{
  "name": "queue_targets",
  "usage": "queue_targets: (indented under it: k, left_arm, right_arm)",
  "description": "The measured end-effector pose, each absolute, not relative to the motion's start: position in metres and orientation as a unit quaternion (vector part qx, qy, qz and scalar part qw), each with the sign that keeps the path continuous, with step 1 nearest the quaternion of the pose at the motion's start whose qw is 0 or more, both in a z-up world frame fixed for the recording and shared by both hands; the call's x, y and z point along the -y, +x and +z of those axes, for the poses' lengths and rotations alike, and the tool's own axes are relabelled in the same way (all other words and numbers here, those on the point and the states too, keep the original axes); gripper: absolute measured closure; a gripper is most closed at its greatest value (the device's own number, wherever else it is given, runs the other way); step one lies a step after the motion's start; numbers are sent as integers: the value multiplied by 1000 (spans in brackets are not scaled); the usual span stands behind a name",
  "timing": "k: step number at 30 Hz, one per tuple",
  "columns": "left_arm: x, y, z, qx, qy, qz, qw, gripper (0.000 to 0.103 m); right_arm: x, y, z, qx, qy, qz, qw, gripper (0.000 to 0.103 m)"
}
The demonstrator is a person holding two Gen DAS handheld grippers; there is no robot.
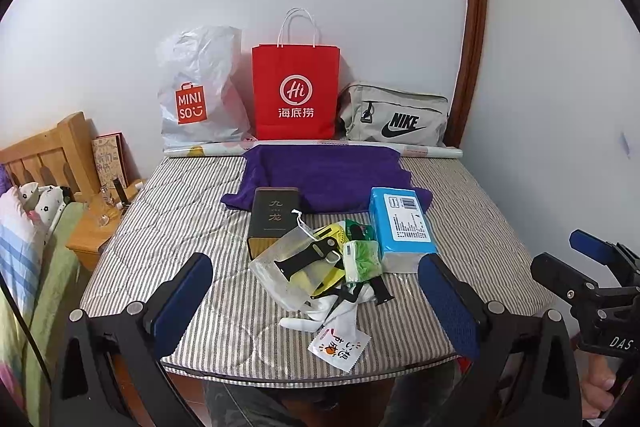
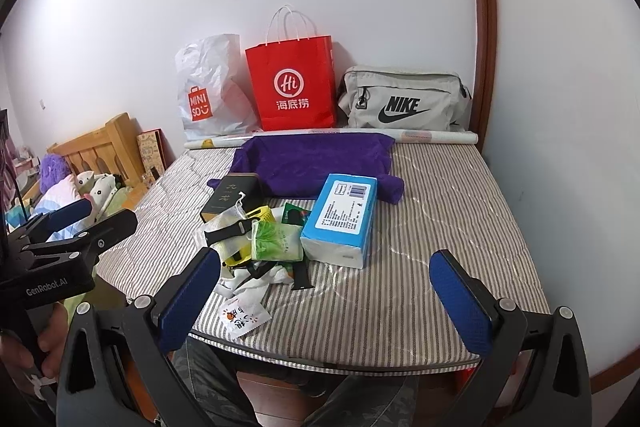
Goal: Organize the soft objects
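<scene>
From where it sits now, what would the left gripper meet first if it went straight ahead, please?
Probably the clear plastic pouch holding a black strap, at the near edge of the clutter pile on the striped mattress; depth is uncertain.

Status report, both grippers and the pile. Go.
Left gripper and right gripper: jaws open, empty, hovering short of the striped mattress. Mixed pile with blue tissue pack untouched. Nothing blocking.

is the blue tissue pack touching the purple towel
Touching. In the left wrist view the blue tissue pack has its far end lying over the near edge of the purple towel, with no striped mattress showing between them; the right wrist view agrees.
</scene>
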State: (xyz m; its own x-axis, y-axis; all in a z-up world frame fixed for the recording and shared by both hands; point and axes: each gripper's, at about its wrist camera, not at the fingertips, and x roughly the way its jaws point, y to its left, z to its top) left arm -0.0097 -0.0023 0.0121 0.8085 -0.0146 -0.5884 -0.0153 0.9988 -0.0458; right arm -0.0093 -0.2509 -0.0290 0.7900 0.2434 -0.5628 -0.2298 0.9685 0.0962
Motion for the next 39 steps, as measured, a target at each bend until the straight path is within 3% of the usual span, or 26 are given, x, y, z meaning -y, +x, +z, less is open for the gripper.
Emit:
queue_targets:
  k: [39]
  left_arm:
    - [4,-12,14,-308,-24,-5,951,0]
  right_arm:
    - [247,-16,-26,-288,9,133,948,0]
